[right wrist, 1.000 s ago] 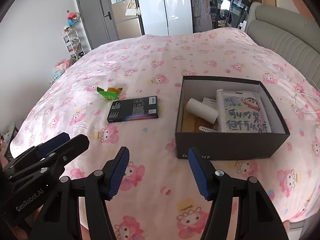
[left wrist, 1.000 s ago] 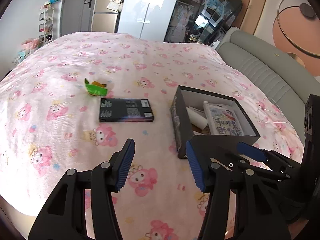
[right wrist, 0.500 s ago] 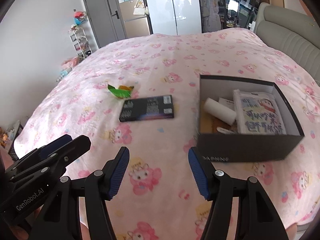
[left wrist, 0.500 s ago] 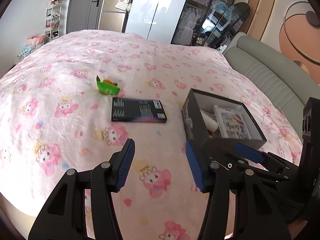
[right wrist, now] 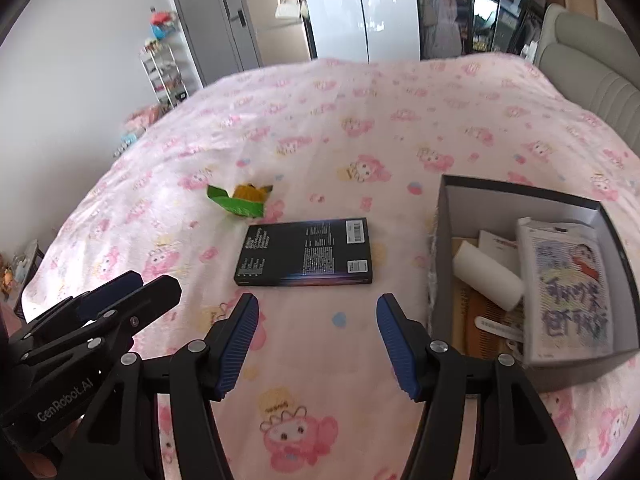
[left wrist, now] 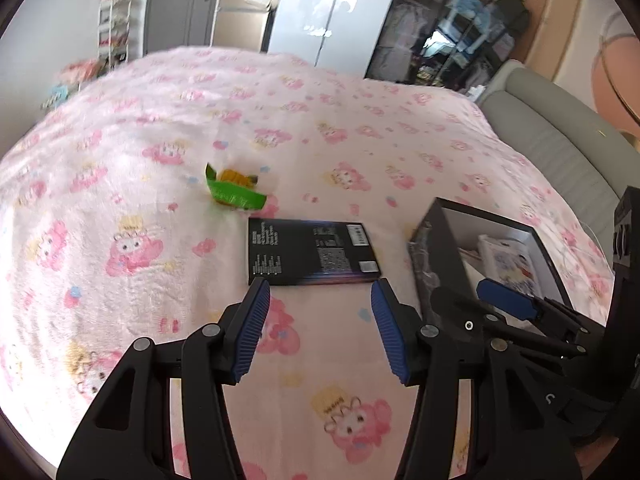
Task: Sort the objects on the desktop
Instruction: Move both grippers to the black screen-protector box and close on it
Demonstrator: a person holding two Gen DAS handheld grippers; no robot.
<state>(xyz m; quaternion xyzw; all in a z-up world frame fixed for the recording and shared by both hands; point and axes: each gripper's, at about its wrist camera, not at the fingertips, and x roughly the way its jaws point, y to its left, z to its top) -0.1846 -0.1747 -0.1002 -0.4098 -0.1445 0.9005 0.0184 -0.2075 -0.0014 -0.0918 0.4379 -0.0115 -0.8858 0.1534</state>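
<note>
A flat black box (left wrist: 312,252) lies on the pink bedspread, just ahead of my open, empty left gripper (left wrist: 320,300). It also shows in the right wrist view (right wrist: 306,252), ahead of my open, empty right gripper (right wrist: 316,312). A green and yellow wrapper (left wrist: 234,192) lies beyond the box to the left, also seen in the right wrist view (right wrist: 240,200). A dark open storage box (right wrist: 448,216) stands to the right; it holds a white roll (right wrist: 488,280), a cartoon-printed packet (right wrist: 568,284) and other items. In the left wrist view the storage box (left wrist: 436,240) is partly hidden by the right gripper.
The bed (right wrist: 360,128) with pink cartoon cover fills both views. A grey padded headboard (left wrist: 560,152) runs along the right. A wardrobe, door and shelf rack (right wrist: 164,76) stand beyond the bed's far side.
Both grippers have moved forward and left toward the flat black box, which now sits just ahead of both sets of fingertips. Both stay open.
</note>
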